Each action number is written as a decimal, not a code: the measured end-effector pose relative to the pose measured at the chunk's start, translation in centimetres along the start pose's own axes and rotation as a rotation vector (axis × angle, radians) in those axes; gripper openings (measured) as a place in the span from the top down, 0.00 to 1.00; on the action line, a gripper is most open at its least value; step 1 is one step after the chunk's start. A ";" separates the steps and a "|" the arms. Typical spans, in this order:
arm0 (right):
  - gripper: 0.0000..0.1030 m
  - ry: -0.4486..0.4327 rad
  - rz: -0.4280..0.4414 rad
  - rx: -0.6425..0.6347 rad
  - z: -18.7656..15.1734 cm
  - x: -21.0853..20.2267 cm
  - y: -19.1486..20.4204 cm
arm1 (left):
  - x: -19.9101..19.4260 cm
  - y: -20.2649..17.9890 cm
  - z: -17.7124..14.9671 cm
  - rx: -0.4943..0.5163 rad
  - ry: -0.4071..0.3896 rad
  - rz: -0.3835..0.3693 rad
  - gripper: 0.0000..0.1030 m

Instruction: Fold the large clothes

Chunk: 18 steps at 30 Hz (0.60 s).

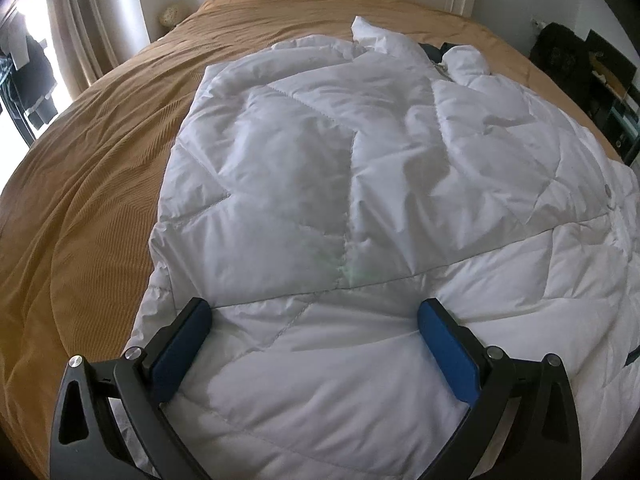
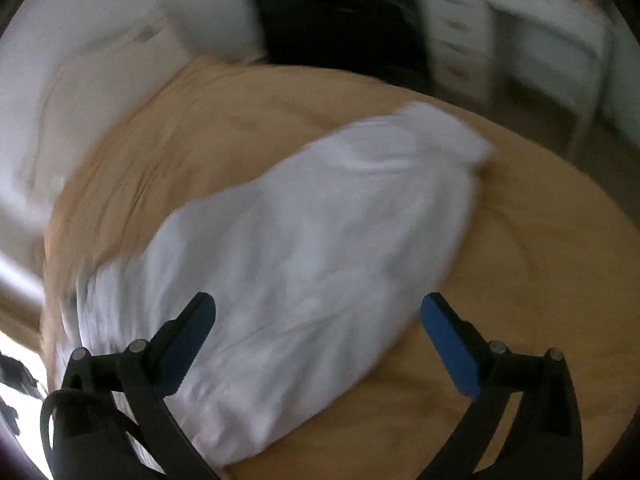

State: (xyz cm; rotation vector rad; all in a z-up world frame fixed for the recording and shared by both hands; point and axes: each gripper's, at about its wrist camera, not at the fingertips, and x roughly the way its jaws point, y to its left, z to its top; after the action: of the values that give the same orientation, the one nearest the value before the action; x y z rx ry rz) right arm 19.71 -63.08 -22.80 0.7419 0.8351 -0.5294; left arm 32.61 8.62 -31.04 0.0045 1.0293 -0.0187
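Left wrist view — white puffer coat (image 1: 360,184) spread over the tan bed (image 1: 80,200), fold only partly made.
Left claw (image 1: 314,312) stands wide and empty, low over the coat's near quilted panels at the bottom of the frame. Right wrist picture is blurred: right claw (image 2: 318,308) is wide too, nothing between its blue pads, with a white sleeve or flap running from lower left to upper right. Judging by the layers, one side looks turned in — the rest remains. No brand or writing readable.
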 end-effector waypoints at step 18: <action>0.77 -0.110 -0.079 -0.229 0.6 2.6 6.6 | 0.3 -0.1 0.1 -0.005 -0.004 0.004 0.00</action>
State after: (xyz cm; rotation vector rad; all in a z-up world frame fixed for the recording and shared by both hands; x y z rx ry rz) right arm 25.99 -59.70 -22.19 0.4668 0.8090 -0.5302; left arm 32.83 8.55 -31.21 0.0020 1.0254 -0.0129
